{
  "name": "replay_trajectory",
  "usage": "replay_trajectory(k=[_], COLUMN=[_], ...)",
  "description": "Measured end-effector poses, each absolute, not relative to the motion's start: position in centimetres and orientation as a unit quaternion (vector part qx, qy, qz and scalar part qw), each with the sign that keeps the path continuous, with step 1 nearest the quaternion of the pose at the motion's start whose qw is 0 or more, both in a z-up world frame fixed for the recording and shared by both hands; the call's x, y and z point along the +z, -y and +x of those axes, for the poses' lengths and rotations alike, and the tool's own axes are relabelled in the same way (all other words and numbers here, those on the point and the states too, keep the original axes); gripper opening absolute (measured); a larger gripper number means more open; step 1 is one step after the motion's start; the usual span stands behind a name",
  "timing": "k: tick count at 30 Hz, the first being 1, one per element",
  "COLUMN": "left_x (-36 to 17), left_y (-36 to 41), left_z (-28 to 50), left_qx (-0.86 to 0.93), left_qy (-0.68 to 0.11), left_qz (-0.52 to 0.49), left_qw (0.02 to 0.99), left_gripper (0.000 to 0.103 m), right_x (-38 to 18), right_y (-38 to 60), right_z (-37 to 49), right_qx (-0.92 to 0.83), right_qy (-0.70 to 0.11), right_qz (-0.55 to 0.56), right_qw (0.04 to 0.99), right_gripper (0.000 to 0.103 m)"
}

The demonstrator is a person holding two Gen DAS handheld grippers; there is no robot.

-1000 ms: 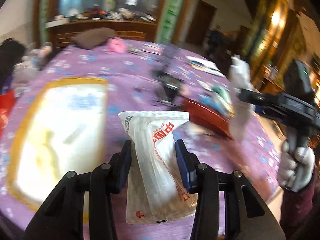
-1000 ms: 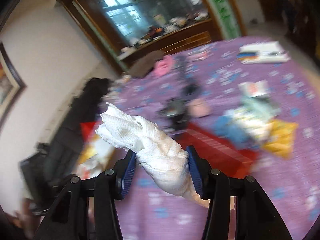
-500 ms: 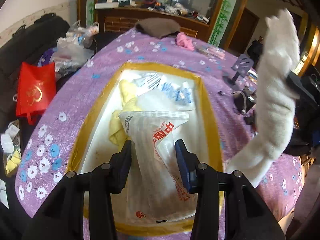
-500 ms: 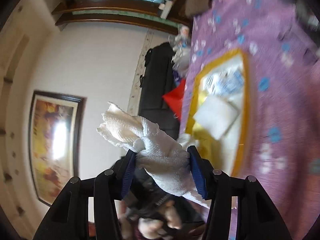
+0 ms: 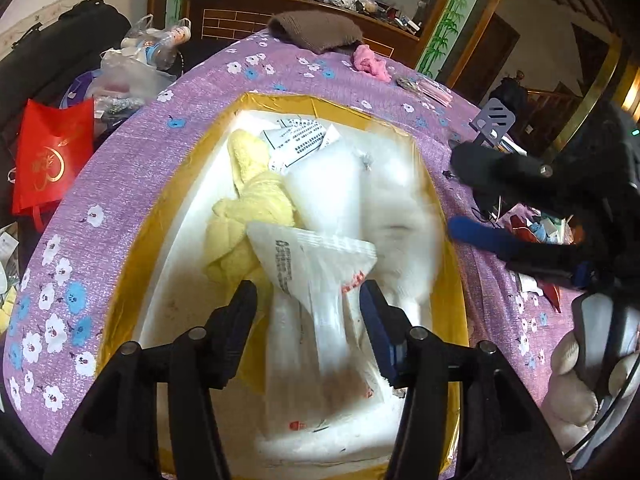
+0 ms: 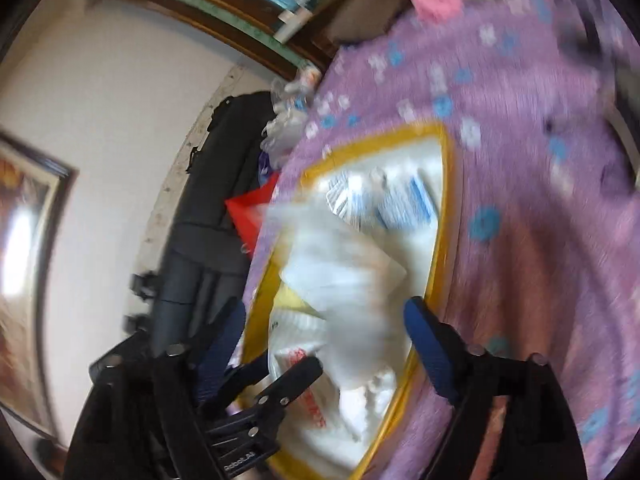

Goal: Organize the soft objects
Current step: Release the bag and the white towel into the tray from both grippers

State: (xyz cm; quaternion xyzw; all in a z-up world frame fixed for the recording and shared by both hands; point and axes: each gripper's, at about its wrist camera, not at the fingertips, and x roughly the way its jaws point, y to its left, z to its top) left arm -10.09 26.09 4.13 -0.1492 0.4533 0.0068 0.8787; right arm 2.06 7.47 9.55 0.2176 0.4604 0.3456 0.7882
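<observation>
- clear crinkly plastic pouch with red print [image 5: 320, 292] hangs between the two black fingers of the left gripper [image 5: 306, 308], right over the near end of the white tray with the yellow rim [image 5: 132, 280]; its lower end already seems to rest on the tray floor.
- left gripper jaws have just been opening with the pouch between them; a gap shows on each side of it, so the pads no longer press it. judged best: spread them a little wider before lifting, so the film does not cling to a pad and ride back up.
- lift straight up and away from the tray; dragging sideways would likely tip the pouch onto the rim.
- white towelling cloth [image 5: 400, 232], blurred, is just right of the pouch inside the tray, seemingly dropping in or just landed.
- right gripper [image 6: 324, 328] stands wide apart over the tray with nothing pinched, its jaws having just been opening. it should clear to the right, keeping well off the left gripper, which sits close below it in the right wrist view.
- pale yellow fluffy cloth [image 5: 252, 208] lies mid-tray on the left, a white printed packet [image 5: 304, 140] at the far end.
- pink fluffy item [image 5: 370, 65] and brown knitted piece [image 5: 316, 30] lie at the far edge of the purple flowered tablecloth [image 5: 132, 148], probably next to collect.
</observation>
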Motion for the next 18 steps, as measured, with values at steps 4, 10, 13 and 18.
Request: replay_trajectory(k=[4,10,13,18], left_x=[4.6,7.3,9.1,11.7], left_y=[-26.5,-26.8,-25.7,-22.2], left_z=[-10.5,-12.8,-14.0,-15.1], left_qx=[0.006,0.006,0.005,-0.007], left_qy=[-0.447,-0.39,-0.356,-0.312], left_qz=[-0.159,-0.177,-0.166,-0.129], left_qw=[0.88,0.904,0.92,0.941], left_gripper=[0.052,0.052,0.052,0.052], right_x=[11.2,14.7,16.5,17.7], right_y=[-7.9,-4.5,-2.5,3.8], right_z=[0.9,-3.5,-7.1,-12.2], right_qx=[0.334,0.306,0.288,0.222], right_qy=[-0.432,-0.356,-0.302,-0.238], right_qz=[0.171,0.111,0.074,0.014], right_qw=[0.82,0.876,0.906,0.946], right_gripper=[0.085,0.085,0.085,0.102])
